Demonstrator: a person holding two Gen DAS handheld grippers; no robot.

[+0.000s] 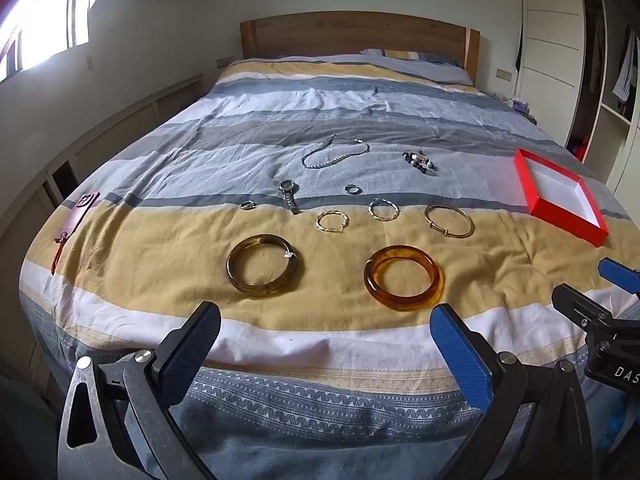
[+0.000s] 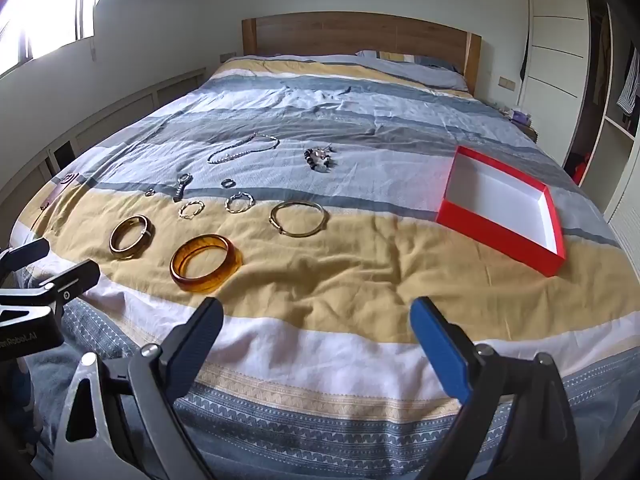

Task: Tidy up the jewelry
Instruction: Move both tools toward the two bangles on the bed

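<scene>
Jewelry lies spread on the striped bedspread. An amber bangle (image 1: 403, 277) (image 2: 206, 263) and an olive-brown bangle (image 1: 262, 265) (image 2: 131, 237) lie nearest. Behind them are a gold wire bangle (image 1: 449, 221) (image 2: 297, 218), two small twisted bracelets (image 1: 332, 221) (image 1: 383, 209), a watch (image 1: 289, 196), small rings (image 1: 353, 189), a bead necklace (image 1: 334, 153) (image 2: 243, 148) and a beaded bracelet (image 1: 420, 162) (image 2: 319, 159). An empty red box with a white inside (image 1: 560, 196) (image 2: 505, 210) sits at the right. My left gripper (image 1: 326, 340) and right gripper (image 2: 316, 334) are open and empty above the bed's near edge.
A dark red pouch with a cord (image 1: 74, 220) lies at the bed's left edge. The wooden headboard (image 1: 356, 34) and pillows are at the far end. A white wardrobe (image 1: 556, 40) stands at the right, a low wall ledge at the left.
</scene>
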